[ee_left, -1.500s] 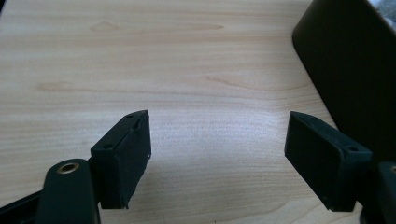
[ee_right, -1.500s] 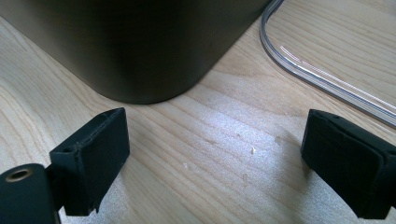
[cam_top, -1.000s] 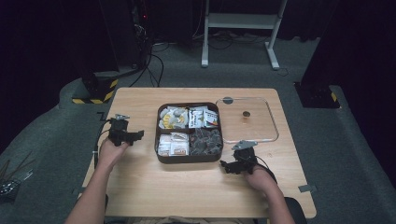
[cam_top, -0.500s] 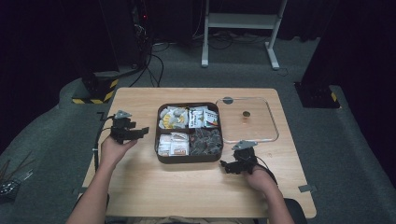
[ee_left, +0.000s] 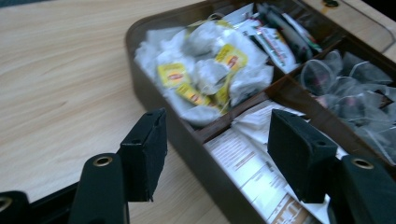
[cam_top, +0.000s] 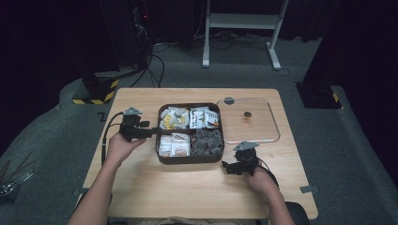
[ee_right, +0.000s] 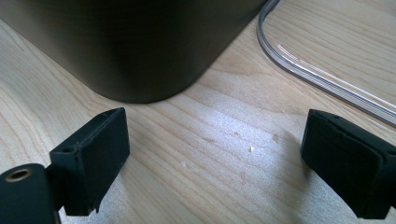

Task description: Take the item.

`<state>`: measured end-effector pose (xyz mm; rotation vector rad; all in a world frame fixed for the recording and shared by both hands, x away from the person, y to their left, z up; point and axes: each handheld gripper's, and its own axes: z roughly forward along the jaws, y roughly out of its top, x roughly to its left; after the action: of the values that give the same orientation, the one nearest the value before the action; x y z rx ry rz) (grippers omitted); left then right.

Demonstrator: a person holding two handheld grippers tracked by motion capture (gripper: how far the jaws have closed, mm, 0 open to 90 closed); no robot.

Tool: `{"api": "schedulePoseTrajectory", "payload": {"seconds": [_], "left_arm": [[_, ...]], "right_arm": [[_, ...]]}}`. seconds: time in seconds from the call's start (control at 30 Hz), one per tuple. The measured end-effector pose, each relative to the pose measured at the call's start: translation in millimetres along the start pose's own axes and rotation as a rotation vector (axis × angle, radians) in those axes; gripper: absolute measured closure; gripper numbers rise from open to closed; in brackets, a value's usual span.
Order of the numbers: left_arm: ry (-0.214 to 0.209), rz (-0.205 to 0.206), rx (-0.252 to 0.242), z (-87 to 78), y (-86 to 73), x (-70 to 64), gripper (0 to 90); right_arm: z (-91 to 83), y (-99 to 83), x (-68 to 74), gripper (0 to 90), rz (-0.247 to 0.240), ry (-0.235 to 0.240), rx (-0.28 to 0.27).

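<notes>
A dark brown box with several compartments sits mid-table, holding yellow-tagged tea bags, printed sachets, white packets and dark clear-wrapped bags. My left gripper is open at the box's left wall, its jaws straddling the rim in the left gripper view. Near the box's front right corner, my right gripper rests low on the table, open, with bare wood between its jaws. The clear lid lies flat to the right of the box.
The wooden table has bare room in front of the box and at the left. The clear lid's rim runs just beyond the right gripper. Beyond the table stand a white frame, cables and black equipment on grey floor.
My left gripper has moved right across the table to the box's left wall. The right gripper has stayed in place.
</notes>
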<state>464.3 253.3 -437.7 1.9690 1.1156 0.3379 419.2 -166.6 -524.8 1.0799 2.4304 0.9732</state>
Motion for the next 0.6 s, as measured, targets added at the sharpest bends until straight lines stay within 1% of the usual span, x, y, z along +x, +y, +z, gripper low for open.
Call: {"api": "schedulePoseTrajectory", "payload": {"seconds": [0.07, 0.1, 0.17, 0.23, 0.27, 0.4, 0.47, 0.53, 0.6], "left_arm": [[0.0, 0.011, 0.012, 2.7, 2.1, 0.0, 39.8], [-0.009, 0.002, 0.01, 3.8, 2.6, 0.6, 39.9], [-0.023, 0.002, 0.009, 6.3, 3.1, 0.0, 41.4], [-0.027, 0.023, 0.013, 9.2, 3.9, -3.2, 42.5], [-0.036, 0.032, 0.013, 10.7, 4.6, -5.5, 42.8], [-0.051, 0.081, 0.014, 15.6, 7.4, -11.5, 47.1], [-0.071, 0.089, 0.026, 18.6, 8.6, -13.6, 47.8], [-0.093, 0.086, 0.038, 21.9, 9.6, -15.2, 48.5], [-0.102, 0.09, 0.053, 25.6, 10.1, -17.6, 49.1]], "right_arm": [[-0.4, -0.3, 0.2, 7.9, 0.003, -0.003, 0.001], [-0.5, -0.5, 0.3, 7.9, 0.006, -0.004, 0.001], [-0.6, -0.6, 0.1, 7.9, 0.005, -0.005, 0.0], [-0.7, -0.8, 0.1, 7.9, 0.005, -0.005, 0.0], [-0.8, -0.8, 0.1, 8.0, 0.005, -0.005, 0.0], [-1.0, -1.1, 0.1, 7.9, 0.005, -0.007, 0.0], [-1.0, -1.1, 0.2, 8.0, 0.006, -0.007, 0.0], [-1.0, -1.1, 0.2, 7.9, 0.006, -0.007, 0.0], [-1.0, -1.1, 0.2, 7.9, 0.006, -0.006, 0.0]]}}
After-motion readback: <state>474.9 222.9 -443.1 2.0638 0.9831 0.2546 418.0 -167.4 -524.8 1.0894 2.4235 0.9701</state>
